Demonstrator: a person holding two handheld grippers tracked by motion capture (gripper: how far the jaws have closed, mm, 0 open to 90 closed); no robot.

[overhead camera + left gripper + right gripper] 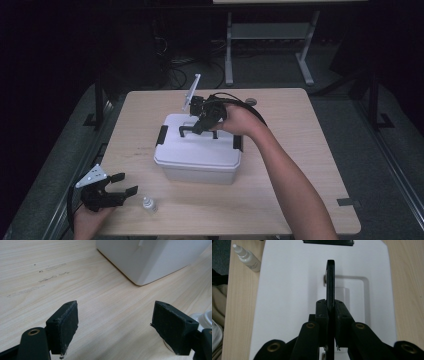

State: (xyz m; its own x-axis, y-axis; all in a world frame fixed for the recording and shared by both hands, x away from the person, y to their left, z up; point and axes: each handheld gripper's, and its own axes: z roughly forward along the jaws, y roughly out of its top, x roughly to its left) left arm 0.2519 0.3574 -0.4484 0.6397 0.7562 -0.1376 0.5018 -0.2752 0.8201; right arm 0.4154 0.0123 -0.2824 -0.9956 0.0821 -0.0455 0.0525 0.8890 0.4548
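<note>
Left tongs hover over the desk's near left corner, jaws spread wide with nothing between them, seemingly parked until needed; a small bottle stands just beside them. Right tongs are clamped tight on the black handle atop the white box, mid-desk. Gripping the raised handle at its centre suits lifting the box level, or pulling its lid off.
</note>
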